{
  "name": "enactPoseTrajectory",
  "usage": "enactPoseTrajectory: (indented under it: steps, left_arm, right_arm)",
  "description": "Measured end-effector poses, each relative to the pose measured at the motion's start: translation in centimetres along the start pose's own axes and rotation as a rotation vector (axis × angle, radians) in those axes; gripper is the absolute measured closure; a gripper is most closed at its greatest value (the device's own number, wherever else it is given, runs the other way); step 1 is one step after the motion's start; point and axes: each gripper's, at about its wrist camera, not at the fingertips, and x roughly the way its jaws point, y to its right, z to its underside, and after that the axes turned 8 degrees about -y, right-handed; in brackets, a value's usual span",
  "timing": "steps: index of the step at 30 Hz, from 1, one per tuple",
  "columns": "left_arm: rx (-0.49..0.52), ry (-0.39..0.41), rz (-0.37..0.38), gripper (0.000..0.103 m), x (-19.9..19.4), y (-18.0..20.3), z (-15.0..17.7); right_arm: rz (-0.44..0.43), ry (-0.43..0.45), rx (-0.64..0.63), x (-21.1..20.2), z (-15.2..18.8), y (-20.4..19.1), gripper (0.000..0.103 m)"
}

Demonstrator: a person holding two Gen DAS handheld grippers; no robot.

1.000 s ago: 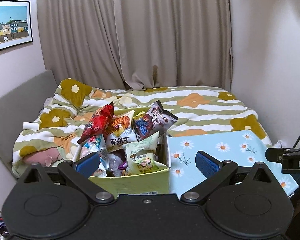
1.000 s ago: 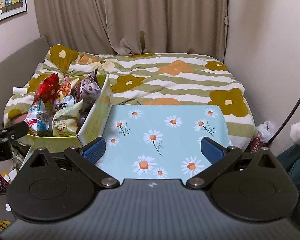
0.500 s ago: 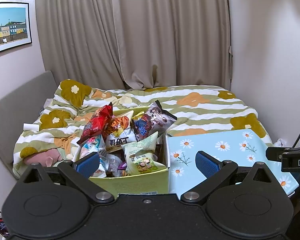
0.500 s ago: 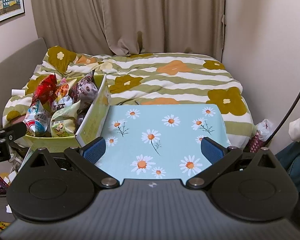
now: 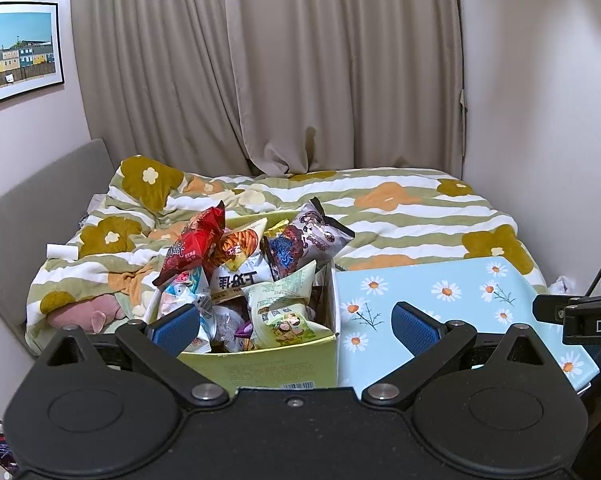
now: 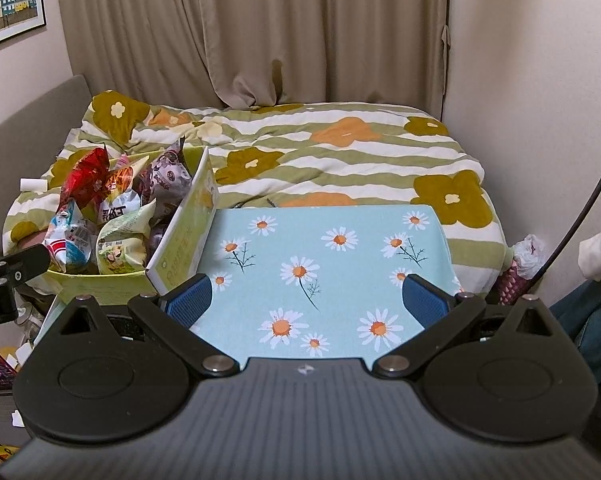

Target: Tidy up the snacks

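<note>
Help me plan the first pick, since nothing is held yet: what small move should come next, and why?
Probably ease the left gripper forward toward the red packet. Both sets of jaws stand open and empty, the box is heaped with packets, and the daisy surface beside it lies bare.

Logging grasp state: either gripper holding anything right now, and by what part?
Nothing held. The left gripper is open, in front of the snack box; the right gripper is open over the daisy-print board.
</note>
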Motion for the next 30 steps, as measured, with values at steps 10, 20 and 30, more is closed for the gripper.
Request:
enactPoseTrajectory:
  steps: [10, 20, 30]
  left_arm:
    - [-0.002, -0.006, 0.005, 0.0, -0.04, 0.01, 0.12]
    - [-0.016, -0.004, 0.004, 0.0, -0.09, -0.01, 0.11]
    - [-0.033, 0.005, -0.008, 0.0, -0.21, -0.1, -0.04]
  right_arm:
    - [-0.001, 0.0, 0.0, 0.0, -0.02, 0.01, 0.0]
    - [-0.001, 0.0, 0.0, 0.02, 0.07, -0.08, 0.0]
    - [-0.001, 0.0, 0.0, 0.02, 0.08, -0.13, 0.0]
